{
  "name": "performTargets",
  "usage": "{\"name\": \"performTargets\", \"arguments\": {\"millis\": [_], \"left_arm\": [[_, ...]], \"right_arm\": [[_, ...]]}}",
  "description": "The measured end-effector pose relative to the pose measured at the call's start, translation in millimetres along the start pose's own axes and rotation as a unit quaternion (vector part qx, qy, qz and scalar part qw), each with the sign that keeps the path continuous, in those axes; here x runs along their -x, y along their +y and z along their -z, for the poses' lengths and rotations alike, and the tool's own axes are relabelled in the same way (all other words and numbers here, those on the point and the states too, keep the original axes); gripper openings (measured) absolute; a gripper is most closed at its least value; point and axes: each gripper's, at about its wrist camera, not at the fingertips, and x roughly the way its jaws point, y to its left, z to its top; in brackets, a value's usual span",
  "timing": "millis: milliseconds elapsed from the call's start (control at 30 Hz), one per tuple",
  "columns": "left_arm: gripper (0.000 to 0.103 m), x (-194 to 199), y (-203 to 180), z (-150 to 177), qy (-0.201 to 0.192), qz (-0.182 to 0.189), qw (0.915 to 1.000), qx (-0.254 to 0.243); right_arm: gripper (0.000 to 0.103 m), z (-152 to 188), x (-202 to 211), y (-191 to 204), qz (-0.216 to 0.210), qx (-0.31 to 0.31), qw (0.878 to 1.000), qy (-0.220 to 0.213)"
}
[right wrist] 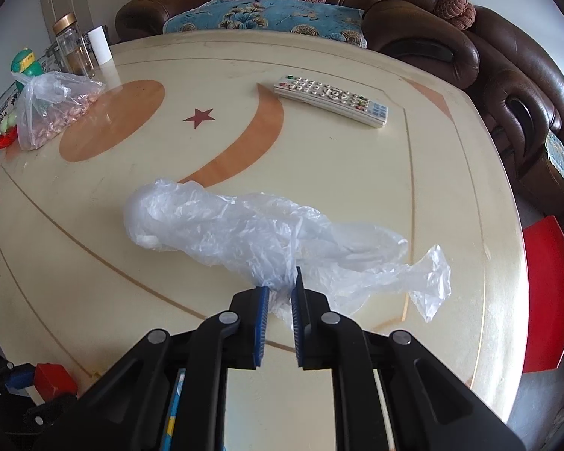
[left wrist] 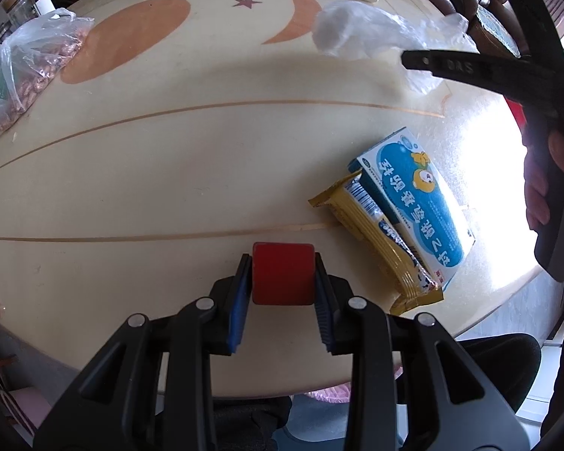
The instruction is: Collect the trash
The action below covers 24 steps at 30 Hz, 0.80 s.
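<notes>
My left gripper (left wrist: 283, 263) is shut on a small red block (left wrist: 283, 278), its blue pads pressing both sides just above the cream table (left wrist: 169, 173). To its right lie a yellow snack wrapper (left wrist: 376, 240) and a blue-and-white carton (left wrist: 417, 203) side by side. My right gripper (right wrist: 281, 283) is shut on the near edge of a crumpled clear plastic bag (right wrist: 222, 225), which trails across the table (right wrist: 357, 173). The same bag (left wrist: 357, 30) shows at the upper right of the left wrist view, behind the dark body of the right gripper. The red block (right wrist: 54, 379) also shows at lower left.
A white remote control (right wrist: 331, 99) lies at the far side. A clear bag of pinkish nuts (right wrist: 52, 112) sits at the far left, with a jar (right wrist: 73, 45), a white cup (right wrist: 99, 45) and a green toy (right wrist: 24, 65) behind it. A brown sofa (right wrist: 432, 30) wraps the far edge; a red stool (right wrist: 545, 293) stands right.
</notes>
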Motion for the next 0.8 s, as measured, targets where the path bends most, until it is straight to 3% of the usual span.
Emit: {"name": "performTargets", "arguments": {"millis": [333, 800], "left_arm": [[0.031, 27.4, -9.6, 7.8, -0.022, 0.000, 0.9997, -0.004], [0.031, 84.5, -30.6, 33.4, -0.066, -0.003, 0.9976, -0.022]], "right_arm": [[0.012, 18.0, 41.4, -4.9, 0.004, -0.001, 1.000, -0.018], [0.012, 73.3, 128.8, -0.6, 0.009, 0.003, 0.999, -0.049]]}}
